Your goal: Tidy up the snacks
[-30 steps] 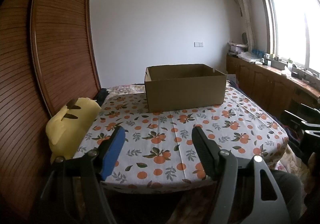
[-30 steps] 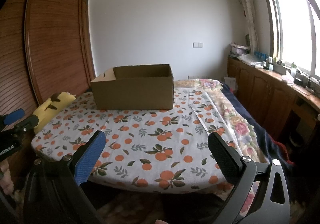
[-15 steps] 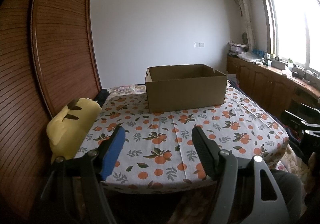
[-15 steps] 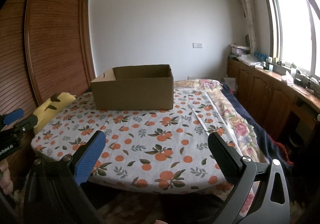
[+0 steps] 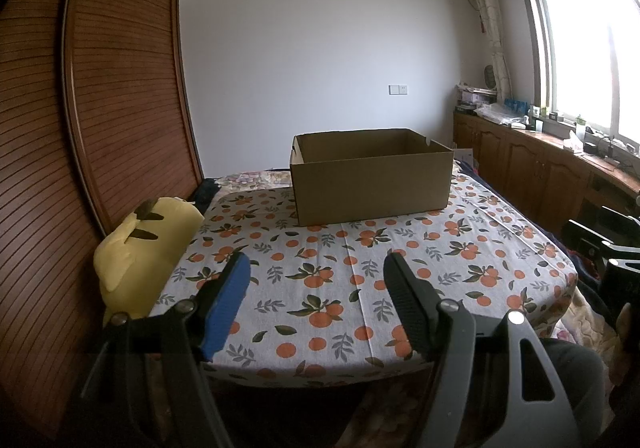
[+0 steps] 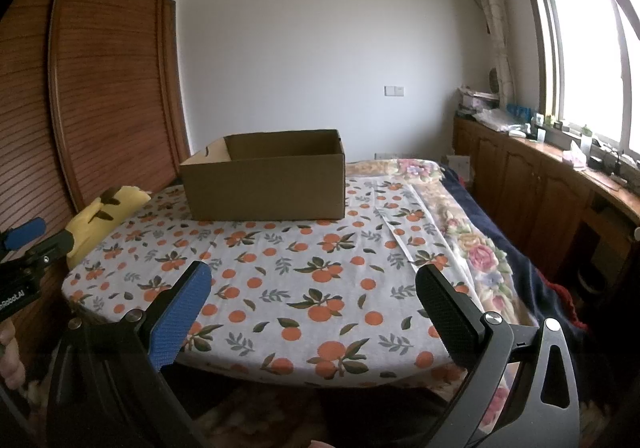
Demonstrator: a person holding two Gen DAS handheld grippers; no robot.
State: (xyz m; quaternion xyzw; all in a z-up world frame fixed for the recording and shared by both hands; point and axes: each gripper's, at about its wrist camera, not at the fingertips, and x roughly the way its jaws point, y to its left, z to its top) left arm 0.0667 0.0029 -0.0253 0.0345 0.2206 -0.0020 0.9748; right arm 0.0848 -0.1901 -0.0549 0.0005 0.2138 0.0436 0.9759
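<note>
An open brown cardboard box [image 5: 370, 177] stands at the far side of a bed covered with an orange-fruit patterned cloth [image 5: 340, 260]; it also shows in the right wrist view [image 6: 266, 179]. I cannot see inside the box. No snacks are visible. My left gripper [image 5: 316, 268] is open and empty, held above the near edge of the cloth. My right gripper [image 6: 314, 284] is open wide and empty, also above the near edge. The left gripper's blue tip shows at the far left of the right wrist view [image 6: 24, 230].
A yellow plush toy [image 5: 140, 248] lies at the bed's left edge against a wooden slatted wardrobe [image 5: 100, 107]. A floral quilt [image 6: 460, 215] lies on the right of the bed. Wooden cabinets [image 6: 540, 187] with clutter run under the window on the right.
Almost nothing. The left wrist view has shifted very slightly; both grippers stay open and still.
</note>
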